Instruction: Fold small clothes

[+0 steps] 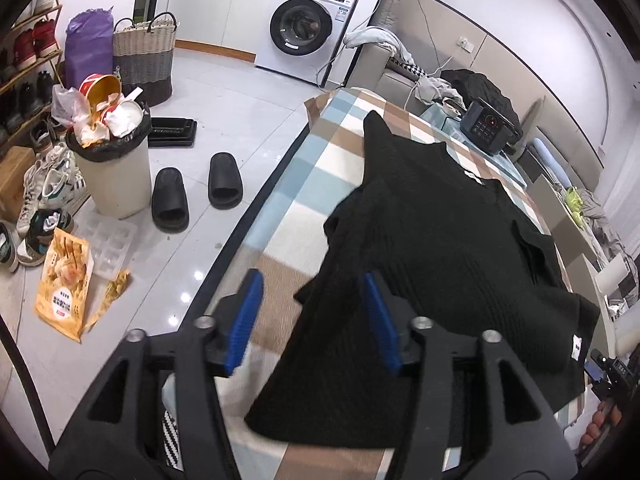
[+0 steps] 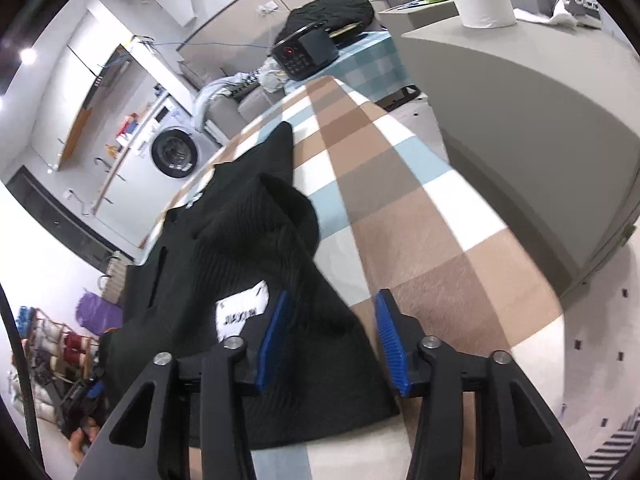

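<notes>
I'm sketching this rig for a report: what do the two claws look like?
Both match: the left claw and right claw have matte black angular arms with triangular cut-outs, silver round pivot bolts, and ribbed blue pads on the fingertips. No cables or markings visible on them.

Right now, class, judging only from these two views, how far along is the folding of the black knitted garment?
Done: the black knit garment lies on the checked blanket, its hem doubled over so the white label faces up. In hand: nothing; the left tongs and right tongs both stand open over the near edge, pads not pressing the cloth. Left: the shape is still uneven, with a sleeve sticking out at the far end, so more folds remain.
</notes>
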Available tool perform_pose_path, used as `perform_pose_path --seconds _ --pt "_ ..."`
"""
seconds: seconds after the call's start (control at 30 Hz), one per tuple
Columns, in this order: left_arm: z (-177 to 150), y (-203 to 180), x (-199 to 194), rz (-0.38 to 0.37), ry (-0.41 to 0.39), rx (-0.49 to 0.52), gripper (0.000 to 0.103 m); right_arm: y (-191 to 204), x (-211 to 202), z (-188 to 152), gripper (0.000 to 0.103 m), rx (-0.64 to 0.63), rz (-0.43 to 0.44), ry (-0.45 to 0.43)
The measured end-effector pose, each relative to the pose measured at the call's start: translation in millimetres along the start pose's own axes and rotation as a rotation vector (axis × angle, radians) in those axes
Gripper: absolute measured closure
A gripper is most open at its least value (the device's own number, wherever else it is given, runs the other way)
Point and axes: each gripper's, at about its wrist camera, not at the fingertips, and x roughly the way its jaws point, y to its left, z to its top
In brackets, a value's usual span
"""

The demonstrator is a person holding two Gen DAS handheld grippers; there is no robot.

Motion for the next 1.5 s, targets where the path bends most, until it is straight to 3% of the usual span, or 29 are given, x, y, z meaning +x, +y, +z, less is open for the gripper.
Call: perform_pose_path --seconds 0.3,0.33,0.37,0.4,0.43,0.47,0.67,0.97,1.2,1.4,1.5 --pt "-24.0 -23.1 1.7 0.023 0.04 0.089 0.052 19.9 17.5 -8.3 0.049 -0.123 -0.03 0.011" --pt "-25.6 -27.3 2.1 0.016 0.035 0.099 0.059 23.2 19.0 -9.4 0.051 -0.149 -0.032 0.01" --pt "-25.0 -30.2 2.6 0.008 0.026 0.106 0.069 25.3 19.8 -10.6 0.063 -0.169 -0.028 0.015" --pt "-25.0 -32.6 2.6 0.004 0.015 0.112 0.093 27.5 21.2 -11.9 0.079 -0.19 -0.018 0.02" --pt "-25.4 -33.7 1.9 0.0 0.011 0.112 0.099 28.2 21.2 -12.7 0.087 -0.2 -0.012 0.014" --pt "-24.2 -34.4 0.1 -0.012 0.0 0.103 0.099 28.0 19.4 -13.0 0.097 -0.205 0.0 0.004" --pt "-6.4 -32.5 -22.2 -0.065 -0.083 0.048 0.1 30.1 -17.6 -4.2 0.099 -0.179 0.145 -0.145" --pt "24.1 -29.1 -33.9 -0.117 -0.118 0.016 0.1 36.3 -37.7 15.3 0.099 -0.093 0.281 -0.197" --pt "75.4 -53.7 -15.6 -0.151 -0.17 0.044 0.1 67.7 -20.6 60.0 0.099 -0.099 0.249 -0.253" --pt "140.8 -76.9 37.6 -0.143 -0.167 0.041 0.1 84.3 27.8 122.4 0.099 0.014 0.158 -0.287" --pt "168.4 -78.9 79.1 -0.128 -0.115 -0.005 0.1 88.4 62.9 146.0 0.099 0.068 0.096 -0.271"
